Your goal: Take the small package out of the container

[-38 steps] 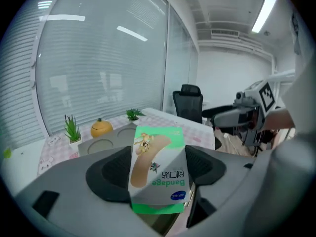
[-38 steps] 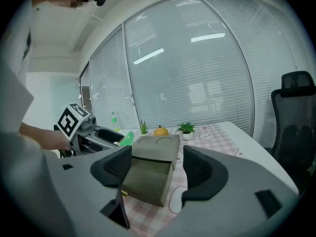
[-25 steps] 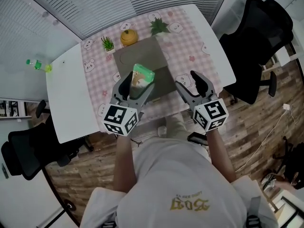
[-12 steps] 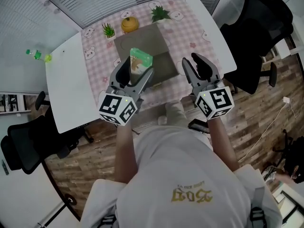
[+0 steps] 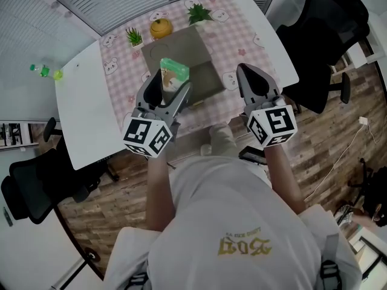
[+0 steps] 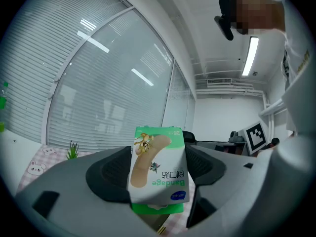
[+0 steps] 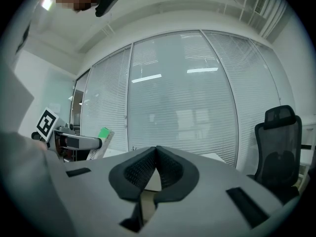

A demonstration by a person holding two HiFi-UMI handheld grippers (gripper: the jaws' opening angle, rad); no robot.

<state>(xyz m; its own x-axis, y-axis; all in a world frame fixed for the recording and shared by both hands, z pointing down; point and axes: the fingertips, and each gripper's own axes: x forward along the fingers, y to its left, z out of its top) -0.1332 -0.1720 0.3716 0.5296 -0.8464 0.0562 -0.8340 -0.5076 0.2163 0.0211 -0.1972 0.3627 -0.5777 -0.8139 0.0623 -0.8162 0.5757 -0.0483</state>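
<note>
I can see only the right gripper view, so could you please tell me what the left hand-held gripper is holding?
Observer: The left hand-held gripper is shut on a small white-and-green package with a plaster pictured on it and the word Bandage.
Operator: Thank you. Is it out of the container?
Observer: It seems so: the left gripper view shows window blinds behind it, and the head view shows it held up over the grey-brown container on the table.
Operator: What else is on that table?
Observer: Two small green plants and an orange pumpkin-shaped ornament stand at the container's far side, on a pink checked cloth.
</note>
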